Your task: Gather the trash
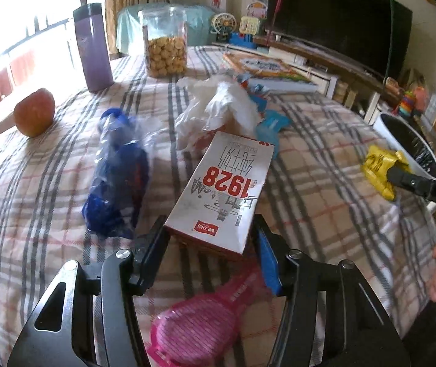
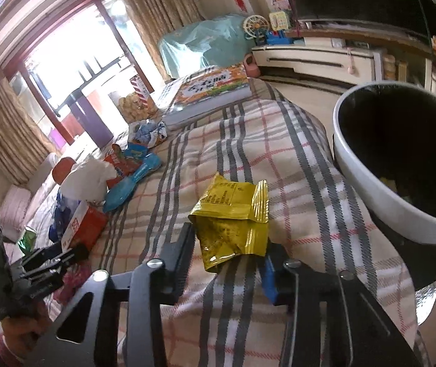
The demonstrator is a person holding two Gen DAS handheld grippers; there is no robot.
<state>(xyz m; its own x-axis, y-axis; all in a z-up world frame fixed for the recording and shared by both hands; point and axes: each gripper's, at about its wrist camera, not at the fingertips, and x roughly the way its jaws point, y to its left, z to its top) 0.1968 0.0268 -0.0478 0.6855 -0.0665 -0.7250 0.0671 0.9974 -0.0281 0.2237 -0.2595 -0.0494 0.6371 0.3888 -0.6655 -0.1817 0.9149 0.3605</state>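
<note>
My left gripper (image 1: 210, 241) has its jaws on both sides of the near end of a white and red "1928" milk carton (image 1: 227, 189) lying on the plaid table; the pads touch or nearly touch its sides. My right gripper (image 2: 228, 252) is shut on a crumpled yellow foil wrapper (image 2: 233, 220), held just above the cloth beside the white trash bin (image 2: 367, 180). That wrapper (image 1: 379, 168) and the bin (image 1: 392, 131) also show at the right of the left wrist view. A blue plastic bag (image 1: 117, 177), white crumpled plastic (image 1: 218, 107) and blue wrappers (image 1: 271, 125) lie beyond.
A pink toy racket (image 1: 199, 327) lies under my left gripper. An apple (image 1: 34, 113), a purple bottle (image 1: 92, 49), a cookie jar (image 1: 166, 46) and a book (image 1: 269, 70) stand on the table's far side. The bin has a black liner and stands off the table's right edge.
</note>
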